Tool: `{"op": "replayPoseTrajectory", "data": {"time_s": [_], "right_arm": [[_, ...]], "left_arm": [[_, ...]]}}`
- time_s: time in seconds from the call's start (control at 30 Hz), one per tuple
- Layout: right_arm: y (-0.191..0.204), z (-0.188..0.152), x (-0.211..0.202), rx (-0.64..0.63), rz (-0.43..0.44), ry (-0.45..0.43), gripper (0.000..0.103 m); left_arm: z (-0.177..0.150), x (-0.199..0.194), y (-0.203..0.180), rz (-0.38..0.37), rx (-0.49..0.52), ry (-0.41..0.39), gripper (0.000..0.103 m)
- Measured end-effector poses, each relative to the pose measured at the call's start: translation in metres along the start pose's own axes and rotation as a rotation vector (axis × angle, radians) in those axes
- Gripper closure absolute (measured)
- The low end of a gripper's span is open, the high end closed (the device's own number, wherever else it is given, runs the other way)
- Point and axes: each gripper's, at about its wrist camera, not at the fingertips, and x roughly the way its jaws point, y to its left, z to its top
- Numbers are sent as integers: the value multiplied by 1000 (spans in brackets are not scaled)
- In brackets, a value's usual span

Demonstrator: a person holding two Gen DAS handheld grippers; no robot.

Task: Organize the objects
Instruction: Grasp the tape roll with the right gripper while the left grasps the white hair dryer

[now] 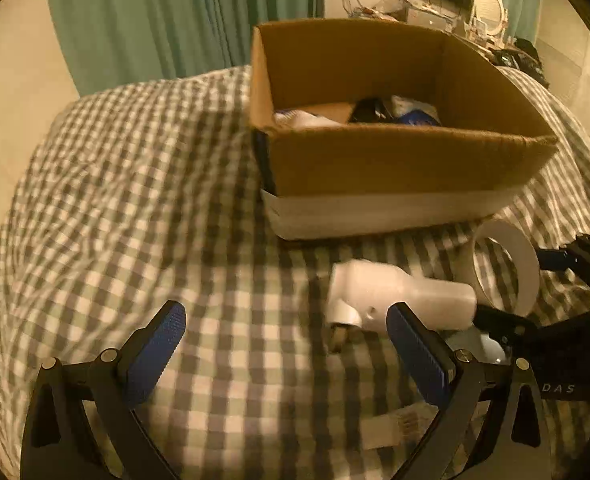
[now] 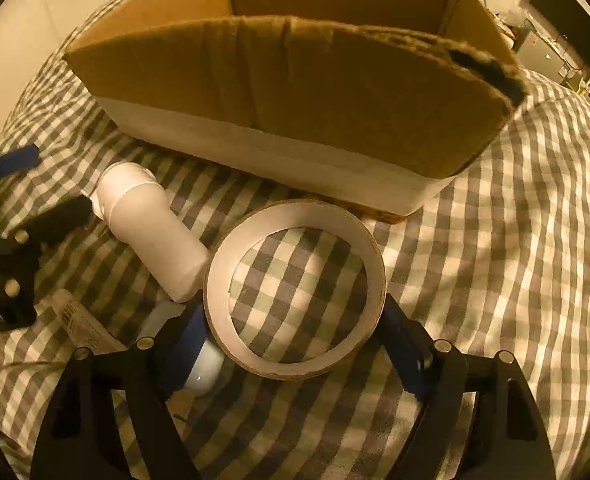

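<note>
Tape roll [image 2: 295, 288] sits between blue pads of right claw [image 2: 295, 344], gripped across its outer rim, over checked bed [image 2: 515, 240]. White bottle [image 2: 151, 236] lies touching roll's left side, just before cardboard box [image 2: 295, 92]. Left claw [image 1: 283, 356] spread wide, holding nothing, bottle just beyond its right finger. Only left wrist view shows box contents: white, black, blue items.
</note>
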Motion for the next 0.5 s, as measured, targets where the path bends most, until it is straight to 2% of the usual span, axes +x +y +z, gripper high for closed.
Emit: {"op": "replayPoseTrajectory", "data": {"time_s": [0.13,0.3,0.4,0.5], "right_arm": [[-6,-9,-13,34,15,-44,22],[-21,-23,-47,107,27,-174,23],[-33,-25,-64,154,15,-235,23],[-43,-16,-74,192,33,-270,23]], "left_arm": [[-4,2,-9,-9,24,19,0],[-4,-2,-29,-42,80,20,0],[-1,3,-43,-47,108,35,0],[3,8,-51,-85,106,40,0]]}}
